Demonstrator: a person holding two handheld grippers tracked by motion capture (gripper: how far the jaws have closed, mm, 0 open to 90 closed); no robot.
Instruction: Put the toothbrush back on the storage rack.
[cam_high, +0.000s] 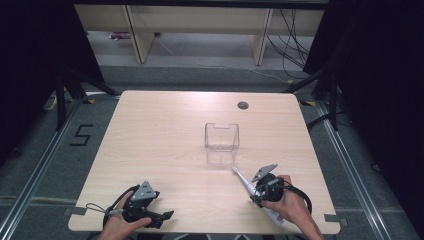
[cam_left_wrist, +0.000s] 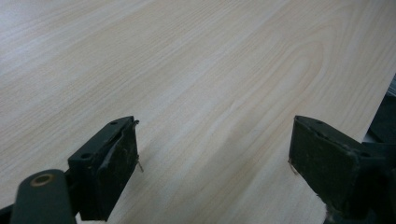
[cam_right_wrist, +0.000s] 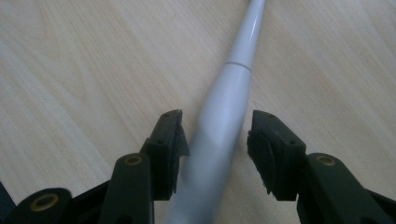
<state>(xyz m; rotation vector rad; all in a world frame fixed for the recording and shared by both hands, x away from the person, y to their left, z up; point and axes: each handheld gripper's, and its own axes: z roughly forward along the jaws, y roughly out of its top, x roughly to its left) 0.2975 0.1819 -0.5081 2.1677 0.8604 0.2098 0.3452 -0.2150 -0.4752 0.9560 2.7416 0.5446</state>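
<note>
A white electric toothbrush (cam_high: 244, 180) lies on the wooden table (cam_high: 165, 140) at the front right, its brush head pointing toward a clear plastic box (cam_high: 221, 142). My right gripper (cam_high: 255, 195) straddles the handle. In the right gripper view the handle (cam_right_wrist: 233, 74) runs up between the jaws of my right gripper (cam_right_wrist: 215, 149), and both pads sit against its sides. At the front left, a hand holds my left gripper (cam_high: 161, 218) just above the table. In the left gripper view my left gripper (cam_left_wrist: 215, 158) has its jaws wide apart over bare wood, with nothing between them.
The clear box stands upright just past the table's middle, a short way beyond the brush head. A round cable hole (cam_high: 243, 105) lies near the far edge. The table's front edge runs close under both hands. Dark frames and cables flank the table.
</note>
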